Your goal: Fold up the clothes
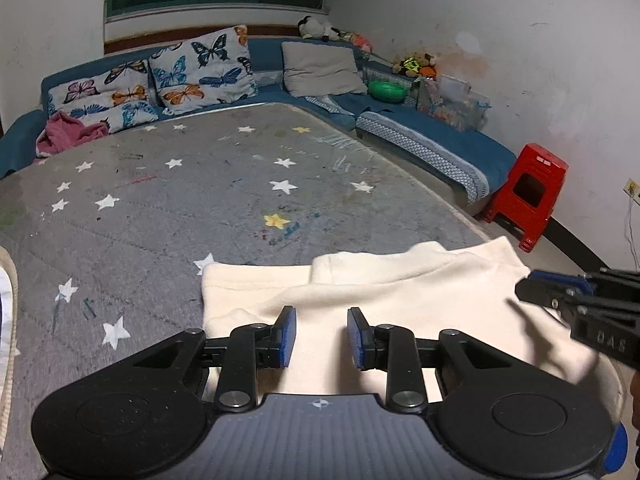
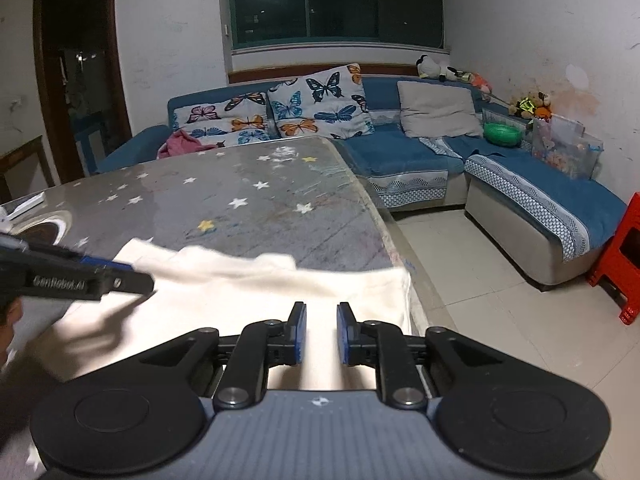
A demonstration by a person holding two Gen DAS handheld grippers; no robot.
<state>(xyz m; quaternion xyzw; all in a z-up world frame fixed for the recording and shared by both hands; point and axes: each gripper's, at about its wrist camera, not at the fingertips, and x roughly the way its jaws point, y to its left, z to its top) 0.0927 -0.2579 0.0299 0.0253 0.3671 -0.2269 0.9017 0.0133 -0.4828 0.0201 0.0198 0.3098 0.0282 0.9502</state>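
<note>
Cream fleece filled the near part of the left wrist view: a pale garment (image 1: 400, 292) lay partly folded on the grey star-printed bench (image 1: 180, 200), near its front right corner, with one layer doubled over along the far edge. The left claw (image 1: 321, 338) hovered just above the cloth, its blue pads standing apart with nothing between them. The right claw (image 1: 532, 286) reached in from the right side over the garment's far right portion; whether it pinched fabric could not be told from this view.

From the right wrist view, the same garment (image 2: 288, 292) reached to the bench's right edge (image 2: 384, 232). The right claw (image 2: 321, 334) sat low over the cloth, pads narrowly parted and empty. The left claw (image 2: 136, 280) crossed in from the left, blurred, its tip over the cloth's left part.

The step seemed to be a pause between folds, with neither claw gripping. Next would likely come pinching an edge on each side and carrying it across evenly, keeping the soft layers from sliding.
</note>
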